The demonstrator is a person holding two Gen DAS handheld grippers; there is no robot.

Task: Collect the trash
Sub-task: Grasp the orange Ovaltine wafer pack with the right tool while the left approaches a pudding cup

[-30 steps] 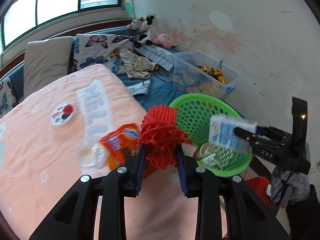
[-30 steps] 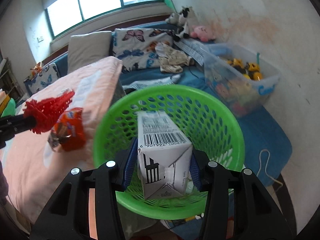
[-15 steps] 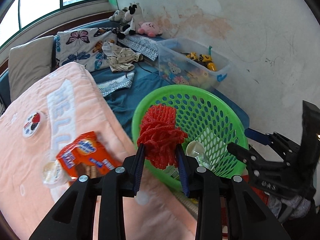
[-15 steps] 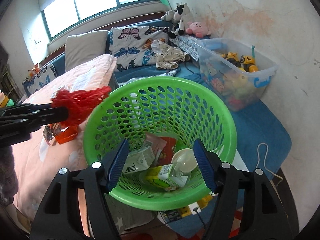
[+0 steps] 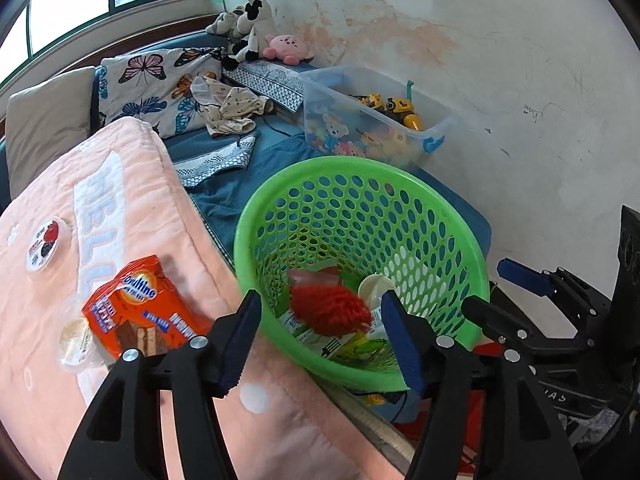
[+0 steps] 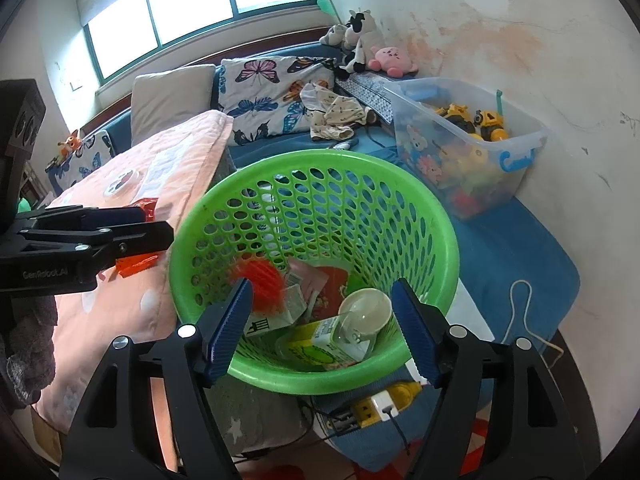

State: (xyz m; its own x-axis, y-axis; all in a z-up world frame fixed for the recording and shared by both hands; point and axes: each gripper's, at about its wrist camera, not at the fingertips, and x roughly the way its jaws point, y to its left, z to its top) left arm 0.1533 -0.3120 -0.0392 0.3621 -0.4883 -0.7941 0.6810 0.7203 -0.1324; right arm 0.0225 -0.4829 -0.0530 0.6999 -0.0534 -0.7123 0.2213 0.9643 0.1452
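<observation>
Power strip (image 6: 376, 408) in right view only

right gripper (image 6: 322, 322): jaws have just been opening, apart, nothing between | green basket (image 6: 256, 178): centre | red mesh (image 6: 262, 280): blurred, in basket at 9 o'clock | white cup (image 6: 366, 312), cartons: basket bottom | left gripper (image 6: 158, 228): 9 o'clock, over pink bed (image 6: 180, 160)
</observation>
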